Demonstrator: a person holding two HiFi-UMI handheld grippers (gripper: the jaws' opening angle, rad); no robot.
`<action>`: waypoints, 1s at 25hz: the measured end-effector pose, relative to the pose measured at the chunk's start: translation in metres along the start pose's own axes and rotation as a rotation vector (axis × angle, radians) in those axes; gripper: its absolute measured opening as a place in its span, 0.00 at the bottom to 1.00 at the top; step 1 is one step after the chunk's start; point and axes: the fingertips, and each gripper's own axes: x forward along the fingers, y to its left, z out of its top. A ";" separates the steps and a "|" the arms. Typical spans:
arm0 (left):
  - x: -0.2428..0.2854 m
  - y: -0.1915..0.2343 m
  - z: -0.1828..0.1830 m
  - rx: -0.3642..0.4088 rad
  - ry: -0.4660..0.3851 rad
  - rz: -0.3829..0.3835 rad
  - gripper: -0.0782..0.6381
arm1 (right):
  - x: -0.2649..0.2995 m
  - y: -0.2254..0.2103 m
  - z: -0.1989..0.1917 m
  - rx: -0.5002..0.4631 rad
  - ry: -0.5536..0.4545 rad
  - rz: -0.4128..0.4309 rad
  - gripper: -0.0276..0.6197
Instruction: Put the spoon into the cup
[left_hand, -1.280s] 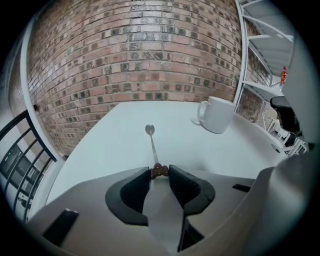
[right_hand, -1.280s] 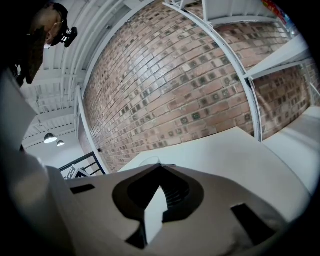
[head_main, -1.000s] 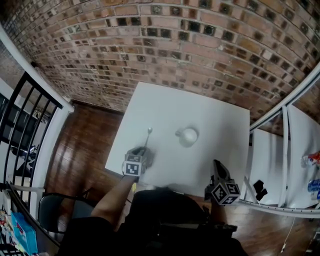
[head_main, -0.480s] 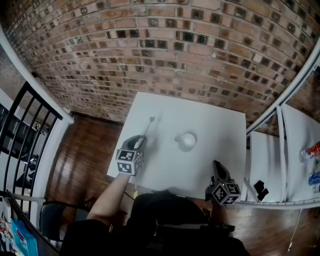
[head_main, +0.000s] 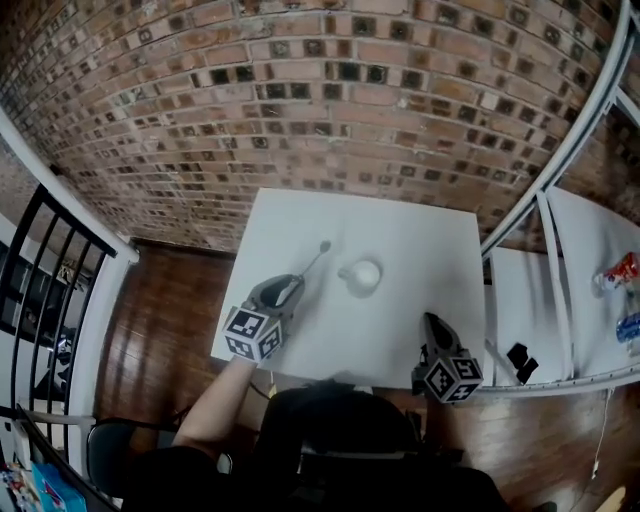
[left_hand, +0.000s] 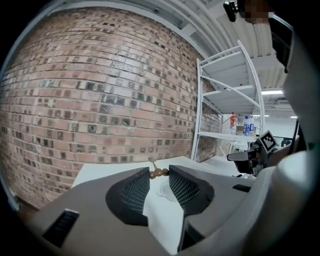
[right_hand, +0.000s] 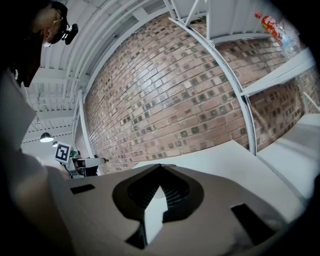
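Holding spoon (head_main: 314, 257) by the handle, left gripper (head_main: 284, 291) clamped on it; right gripper (head_main: 431, 324) closed, empty. Spoon looks light, stiff, probably slippery; handle's the right hold.

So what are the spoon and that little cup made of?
The spoon looks like metal: a thin grey stem with a small bowl, though the beaded end between the left gripper's jaws is brownish, perhaps gilt or wood. The cup is plain white and smooth, likely ceramic or plastic; too small to tell.
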 end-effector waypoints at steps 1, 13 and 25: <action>0.001 -0.008 -0.004 0.023 0.011 -0.022 0.28 | -0.002 0.000 -0.003 0.000 0.005 -0.003 0.05; 0.038 -0.074 -0.034 0.135 0.107 -0.210 0.28 | -0.024 -0.010 -0.019 0.033 0.014 -0.047 0.05; 0.061 -0.070 -0.047 0.085 0.162 -0.224 0.28 | -0.041 -0.033 -0.021 0.074 0.000 -0.124 0.05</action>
